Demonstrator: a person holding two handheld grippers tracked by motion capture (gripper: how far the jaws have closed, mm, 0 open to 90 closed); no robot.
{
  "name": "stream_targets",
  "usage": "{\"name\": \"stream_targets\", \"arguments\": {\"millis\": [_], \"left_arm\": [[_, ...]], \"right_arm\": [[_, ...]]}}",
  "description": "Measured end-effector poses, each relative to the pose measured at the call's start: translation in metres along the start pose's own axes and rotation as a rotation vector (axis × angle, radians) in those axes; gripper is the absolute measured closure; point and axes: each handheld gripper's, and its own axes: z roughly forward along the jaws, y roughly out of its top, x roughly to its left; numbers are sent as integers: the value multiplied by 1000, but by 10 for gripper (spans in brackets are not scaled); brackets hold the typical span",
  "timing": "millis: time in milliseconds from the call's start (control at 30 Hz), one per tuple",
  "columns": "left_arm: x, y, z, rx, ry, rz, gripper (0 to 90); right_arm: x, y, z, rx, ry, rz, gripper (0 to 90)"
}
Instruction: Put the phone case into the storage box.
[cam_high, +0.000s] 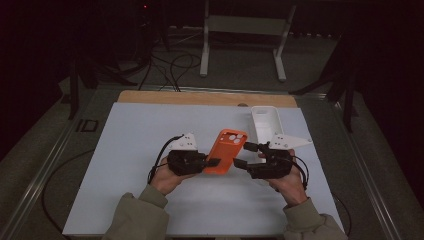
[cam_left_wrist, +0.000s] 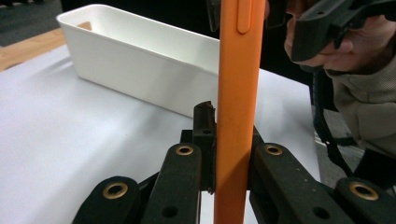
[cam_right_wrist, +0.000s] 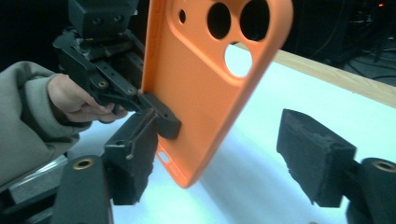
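An orange phone case (cam_high: 227, 150) with camera holes is held up off the white mat, tilted. My left gripper (cam_high: 214, 162) is shut on its lower left edge; in the left gripper view the case (cam_left_wrist: 238, 93) stands edge-on, clamped between the black jaws (cam_left_wrist: 224, 135). My right gripper (cam_high: 245, 155) is at the case's right side, open. In the right gripper view the case (cam_right_wrist: 205, 84) hangs between the two wide-apart pads (cam_right_wrist: 219, 154), and neither pad presses on it. The left gripper's finger (cam_right_wrist: 161, 119) shows there, pinching the case.
A long white tray (cam_high: 265, 122) (cam_left_wrist: 130, 65) lies at the back right of the white mat (cam_high: 150, 150). A wooden table edge (cam_high: 200, 97) runs behind the mat. Cables and a white stand sit on the dark floor beyond.
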Motion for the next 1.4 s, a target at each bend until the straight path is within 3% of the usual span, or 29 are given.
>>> {"name": "stream_targets", "arguments": {"millis": [167,433,933,1400], "left_arm": [[1,0,-3,-15,48,-9,855],[1,0,-6,-35,99,-19,855],[-2,1,-7,-50,158,-17,855],[-8,2,-9,-78,261,-6,855]], "right_arm": [[1,2,-2,-6,-38,0,175],[1,3,-3,-10,-67,1,121],[2,4,-3,-12,-90,8,89],[4,9,-3,-35,-129,22,85]]}}
